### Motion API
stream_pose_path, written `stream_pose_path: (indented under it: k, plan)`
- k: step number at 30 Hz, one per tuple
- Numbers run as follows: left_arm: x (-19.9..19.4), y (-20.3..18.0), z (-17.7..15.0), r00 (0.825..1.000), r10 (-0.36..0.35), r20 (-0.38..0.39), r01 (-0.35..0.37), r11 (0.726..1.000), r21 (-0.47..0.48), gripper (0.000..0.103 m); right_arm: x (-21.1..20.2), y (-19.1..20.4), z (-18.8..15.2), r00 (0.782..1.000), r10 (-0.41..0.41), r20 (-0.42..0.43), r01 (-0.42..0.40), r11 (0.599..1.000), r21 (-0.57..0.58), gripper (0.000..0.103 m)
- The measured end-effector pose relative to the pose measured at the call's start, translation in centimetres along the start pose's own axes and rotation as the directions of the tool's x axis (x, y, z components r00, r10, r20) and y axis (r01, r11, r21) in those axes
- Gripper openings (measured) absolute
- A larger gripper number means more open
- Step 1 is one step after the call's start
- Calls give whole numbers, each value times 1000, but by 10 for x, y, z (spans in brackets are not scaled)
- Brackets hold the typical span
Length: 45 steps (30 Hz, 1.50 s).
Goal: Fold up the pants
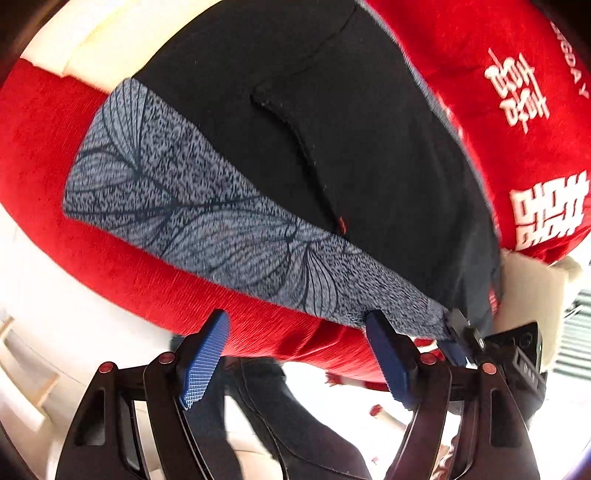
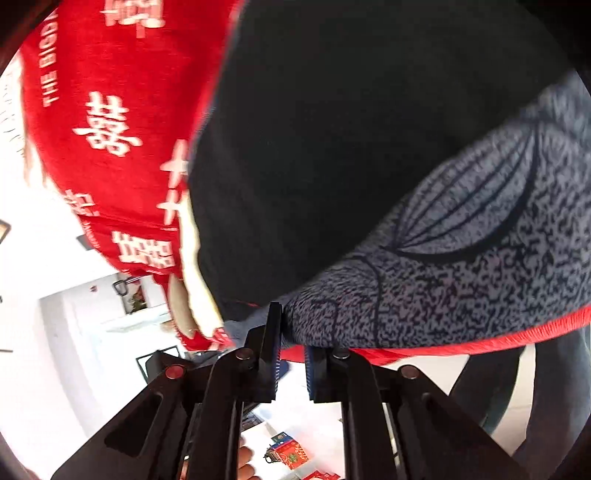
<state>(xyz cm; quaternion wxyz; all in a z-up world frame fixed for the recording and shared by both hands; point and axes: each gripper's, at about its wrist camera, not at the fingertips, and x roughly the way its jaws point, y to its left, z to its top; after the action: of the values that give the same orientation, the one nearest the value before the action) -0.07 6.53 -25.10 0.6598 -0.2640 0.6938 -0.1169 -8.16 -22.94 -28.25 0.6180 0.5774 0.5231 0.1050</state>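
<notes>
Black pants [image 1: 332, 129] lie flat on a red blanket [image 1: 110, 266], their grey leaf-patterned waistband [image 1: 203, 206] running along the near edge. My left gripper [image 1: 295, 332] is open, its blue pads [image 1: 205, 365] spread just below the waistband. The right-hand pad tip touches the band's edge, and only red blanket shows between the pads. My right gripper [image 1: 460, 330] pinches the waistband's right corner. In the right wrist view the same waistband [image 2: 461, 266] bunches down between the right gripper's [image 2: 293, 332] fingers, which are shut on that corner. The black pants [image 2: 332, 147] fill the view above.
The red blanket [image 2: 110, 129] carries white characters and hangs over the bed's edge. A cream cushion [image 1: 110, 33] sits beyond the pants. A person's dark-trousered legs [image 1: 280, 406] stand under the left gripper. Small red boxes [image 2: 291, 454] lie on the white floor below.
</notes>
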Motion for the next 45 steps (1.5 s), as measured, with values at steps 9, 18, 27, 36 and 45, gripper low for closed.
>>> stream_pose_path:
  k: [9, 18, 27, 36, 45]
  plan:
    - [-2, 0, 23, 992, -113, 53, 119, 984, -130, 77, -18, 23, 6, 998, 40, -46, -43, 997, -70, 12]
    - [8, -8, 35, 998, -49, 36, 51, 997, -64, 51, -28, -32, 9, 1000, -9, 5, 9, 1000, 22, 34]
    - [11, -19, 43, 1000, 25, 5, -25, 1000, 19, 20, -75, -85, 12, 974, 95, 204, -145, 958, 247, 30]
    - [-48, -67, 58, 999, -34, 43, 26, 986, 165, 16, -118, 13, 35, 977, -47, 206, 44, 999, 22, 7]
    - [-69, -145, 142, 986, -71, 149, 29, 964, 266, 16, -107, 101, 143, 985, -110, 134, 133, 976, -175, 7]
